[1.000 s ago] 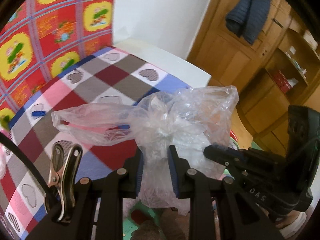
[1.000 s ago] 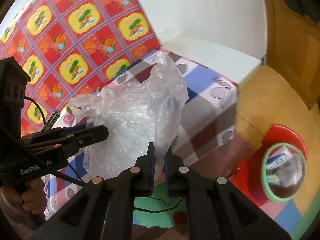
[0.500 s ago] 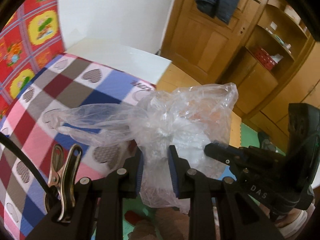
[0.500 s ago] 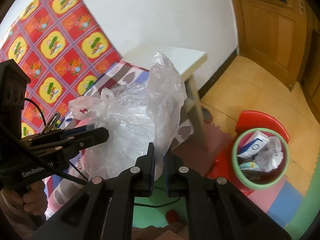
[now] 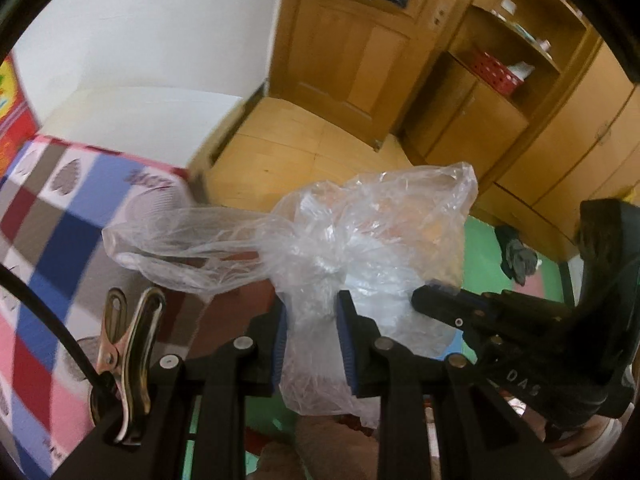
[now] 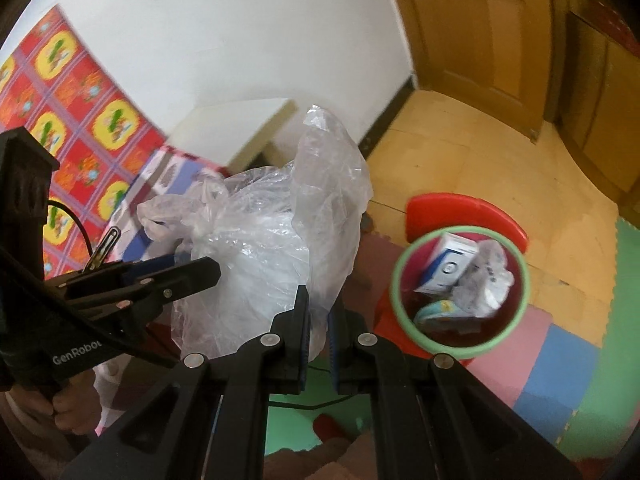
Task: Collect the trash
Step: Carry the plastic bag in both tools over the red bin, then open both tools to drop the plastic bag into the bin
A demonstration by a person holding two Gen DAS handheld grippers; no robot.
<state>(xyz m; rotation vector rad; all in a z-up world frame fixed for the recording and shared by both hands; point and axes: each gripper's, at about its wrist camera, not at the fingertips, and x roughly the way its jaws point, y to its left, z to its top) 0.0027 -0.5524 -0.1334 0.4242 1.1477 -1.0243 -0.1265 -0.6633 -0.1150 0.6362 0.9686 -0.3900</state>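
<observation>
A crumpled clear plastic bag (image 5: pixel 360 236) hangs in the air between both grippers. My left gripper (image 5: pixel 310 304) is shut on a bunched part of it. My right gripper (image 6: pixel 318 300) is shut on a thin fold of the same plastic bag (image 6: pixel 280 248). In the left wrist view the right gripper (image 5: pixel 436 300) reaches in from the right and touches the bag. A red trash bin with a green rim (image 6: pixel 460 288) stands on the floor to the right, below the bag, holding a blue-and-white box and crumpled paper.
A table with a checked heart cloth (image 5: pixel 60 216) lies at the left, a white table (image 6: pixel 240 128) beyond it. Behind the bin stands a red stool (image 6: pixel 460 208). Wooden door and cupboards (image 5: pixel 460 100) fill the back; coloured foam mats (image 6: pixel 560 360) cover the floor.
Both grippers have swung with the bag away from the checked table toward the floor and bin. The bin now sits larger and closer in the right wrist view. Both grips are unchanged.
</observation>
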